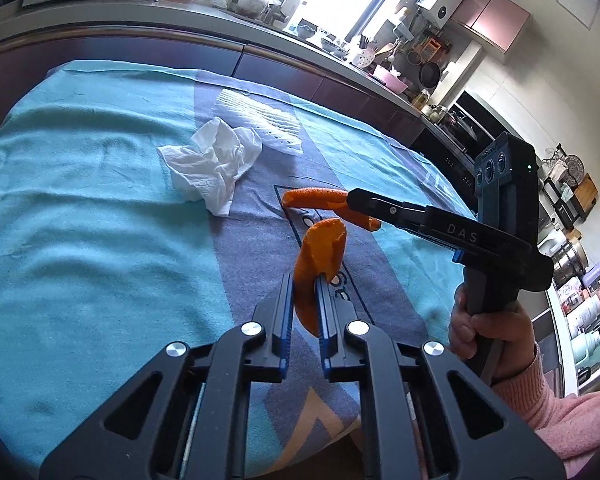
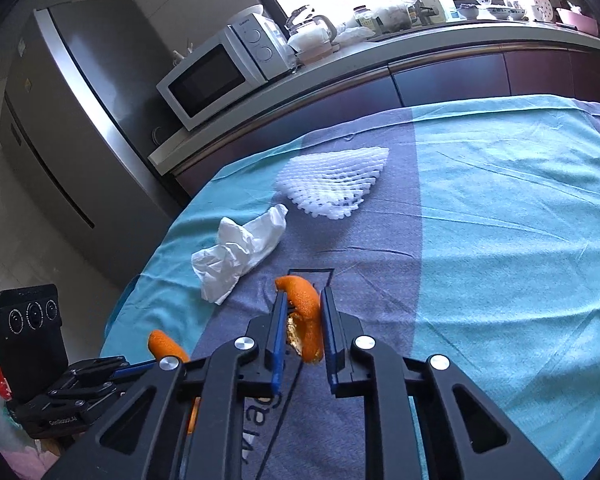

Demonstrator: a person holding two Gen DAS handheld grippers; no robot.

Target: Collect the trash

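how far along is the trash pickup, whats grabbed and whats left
Nothing looks binned yet; no trash container is in view. In hand: the left gripper pinches one orange peel, and the right gripper pinches another orange peel. Still lying on the cloth-covered table: the crumpled tissue and the white foam fruit net.

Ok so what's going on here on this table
A person is clearing trash off a cloth-covered table with two handheld grippers. The left gripper is shut on one orange peel, and the right gripper pinches a second orange peel; both peels appear lifted off the cloth. A crumpled tissue and a white foam fruit net lie on the cloth, not yet picked up. No bin is in view.
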